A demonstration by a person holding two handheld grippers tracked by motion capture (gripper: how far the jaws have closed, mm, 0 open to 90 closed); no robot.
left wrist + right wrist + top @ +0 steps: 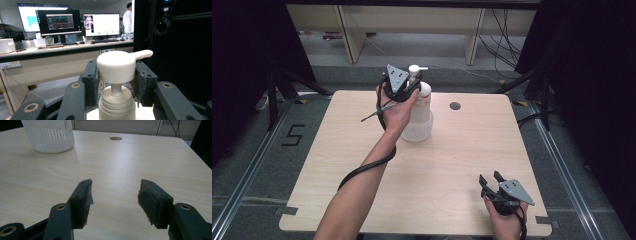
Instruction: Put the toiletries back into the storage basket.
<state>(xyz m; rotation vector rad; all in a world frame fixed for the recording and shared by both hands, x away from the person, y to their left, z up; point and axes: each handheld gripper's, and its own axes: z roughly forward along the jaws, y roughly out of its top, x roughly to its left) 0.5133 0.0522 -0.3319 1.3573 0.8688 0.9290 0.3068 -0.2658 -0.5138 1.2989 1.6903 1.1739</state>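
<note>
White plastic pump bottle (420,107) stands in the upper middle of the frame on my worktop (452,150). My left hand-held gripper (408,86) squeezes its pump head (116,65), probably to press it. My right hand-held gripper (114,197) waits wide apart, lower right, holding nothing.

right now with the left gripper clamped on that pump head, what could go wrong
1. The left gripper grips only the pump head of the pump bottle; a lift could pull the head up on its thin stem or let the round cap slip.
2. The bottle stands in a ribbed white cup; pulling sideways might tip both.
3. The right gripper rests open, far off near the table edge, unable to steady anything.
</note>
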